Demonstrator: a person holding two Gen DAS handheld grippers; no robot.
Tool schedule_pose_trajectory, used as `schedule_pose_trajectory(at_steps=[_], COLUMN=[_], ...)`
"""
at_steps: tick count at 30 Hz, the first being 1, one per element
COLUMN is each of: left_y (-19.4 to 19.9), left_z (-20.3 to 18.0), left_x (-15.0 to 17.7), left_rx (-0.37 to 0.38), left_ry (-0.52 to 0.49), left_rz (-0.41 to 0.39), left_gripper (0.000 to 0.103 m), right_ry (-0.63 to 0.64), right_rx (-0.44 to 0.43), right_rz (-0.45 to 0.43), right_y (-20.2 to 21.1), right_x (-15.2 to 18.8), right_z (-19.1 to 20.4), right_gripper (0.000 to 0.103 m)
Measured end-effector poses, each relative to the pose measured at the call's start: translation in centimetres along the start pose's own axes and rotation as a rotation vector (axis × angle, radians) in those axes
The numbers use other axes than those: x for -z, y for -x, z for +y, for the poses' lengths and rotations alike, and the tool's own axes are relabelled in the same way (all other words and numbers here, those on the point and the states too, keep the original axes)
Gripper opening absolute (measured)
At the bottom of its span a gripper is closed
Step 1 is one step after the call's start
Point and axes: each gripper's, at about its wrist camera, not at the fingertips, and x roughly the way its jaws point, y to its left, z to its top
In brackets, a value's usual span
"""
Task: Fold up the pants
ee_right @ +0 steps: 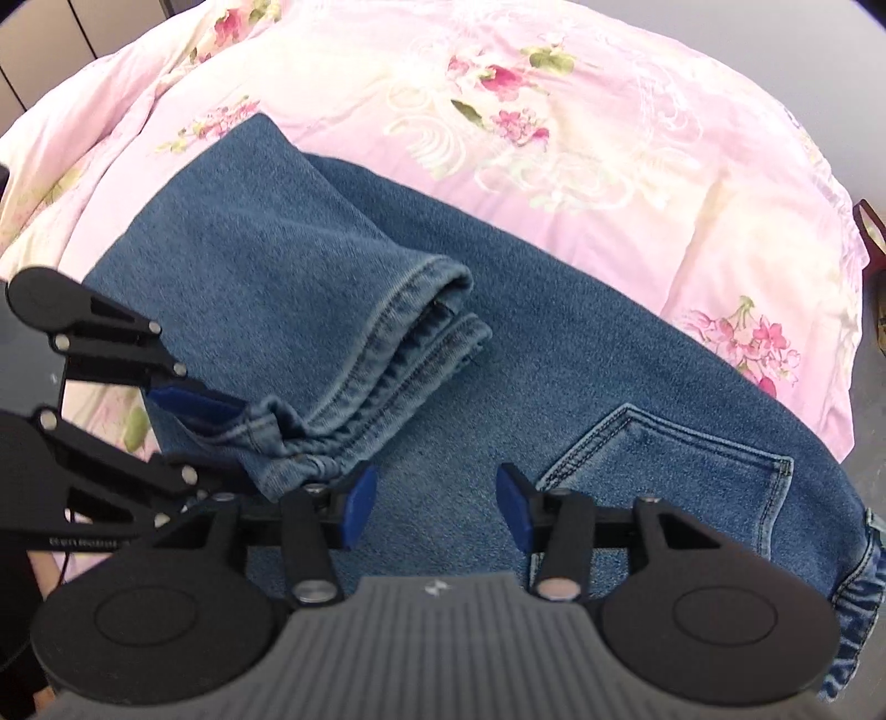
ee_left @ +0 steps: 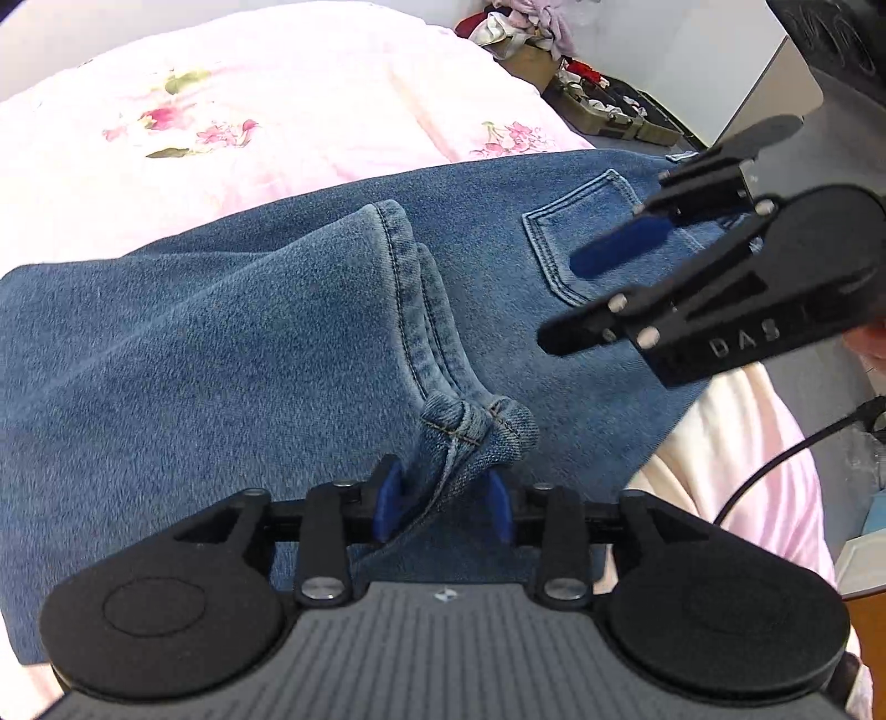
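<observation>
Left claw [ee_left: 443, 501], nearest in its own view: blue pads apart, bunched corner of the trouser hems [ee_left: 476, 426] sitting between them. Cloth touches the left-hand pad; the right-hand pad stands just clear, so the cloth is not clamped. Just beyond the fingertips the two stacked hems run away from the claw, stitched edges side by side, on top of the jeans [ee_left: 194, 343]. The legs are folded back over the upper part, hems ending near the back pocket [ee_left: 581, 232], which lies ahead and to the right. Right claw [ee_left: 570, 302] hangs over that pocket, fingers spread, nothing between them. In the right wrist view, right claw [ee_right: 437, 512] has pads well apart over bare denim, gripping nothing; the pocket [ee_right: 681, 471] is just ahead-right of its tips, the hems [ee_right: 421, 332] ahead-left, and the left claw [ee_right: 221, 437] comes in from the left edge with its blue pad against the hem corner. Jeans [ee_right: 554, 332] lie flat across a pink flowered quilt [ee_right: 554, 138], which spreads beyond them. Farthest off, past the quilt in the left view, a heap of clothes [ee_left: 526, 27] and an open case [ee_left: 614, 111] on the floor.
</observation>
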Motion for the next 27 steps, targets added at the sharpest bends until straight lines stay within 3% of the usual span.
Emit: schedule_pose_trajectory(at_steps=[2, 5, 6, 8, 14, 20, 25, 26, 27], left_y=[0.7, 3.1, 4.0, 6.0, 9.1, 9.7, 6.9, 5.5, 5.2], left_z=[0.3, 1.5, 2.1, 4.3, 13.6, 21.0, 24.6, 24.6, 25.0], left_x=[0.2, 0.7, 0.8, 1.1, 1.5, 1.5, -0.7, -1.3, -1.3], left_rx=[0.07, 0.151, 0.147, 0.088, -0.15, -0.195, -0.205, -0.194, -0.192], left_ry=[0.023, 0.03, 0.03, 0.045, 0.179, 0.326, 0.409, 0.436, 0.456], left_rz=[0.008, -0.022, -0.045, -0.097, -0.181, -0.243, -0.236, -0.229, -0.228], left_gripper=[0.06, 0.06, 0.061, 0.061, 0.061, 0.061, 0.061, 0.062, 0.062], right_ry=[-0.004, -0.051, -0.084, -0.176, -0.497, -0.865, -1.023, -1.046, -1.043], right_rx=[0.021, 0.016, 0.002, -0.038, -0.178, -0.324, -0.409, -0.417, -0.41], right_rz=[-0.005, -0.021, -0.034, -0.069, -0.106, -0.103, -0.145, -0.149, -0.147], right_y=[0.3, 1.2, 1.3, 1.3, -2.4, -7.5, -9.1, -9.2, -9.3], right_x=[-0.3, -0.6, -0.7, -0.8, -1.2, -0.6, 0.1, 0.1, 0.0], right_z=[0.4, 0.6, 0.4, -0.3, -3.0, -6.3, -7.5, -7.7, -7.7], right_gripper=[0.049, 0.051, 0.062, 0.073, 0.073, 0.08, 0.082, 0.08, 0.066])
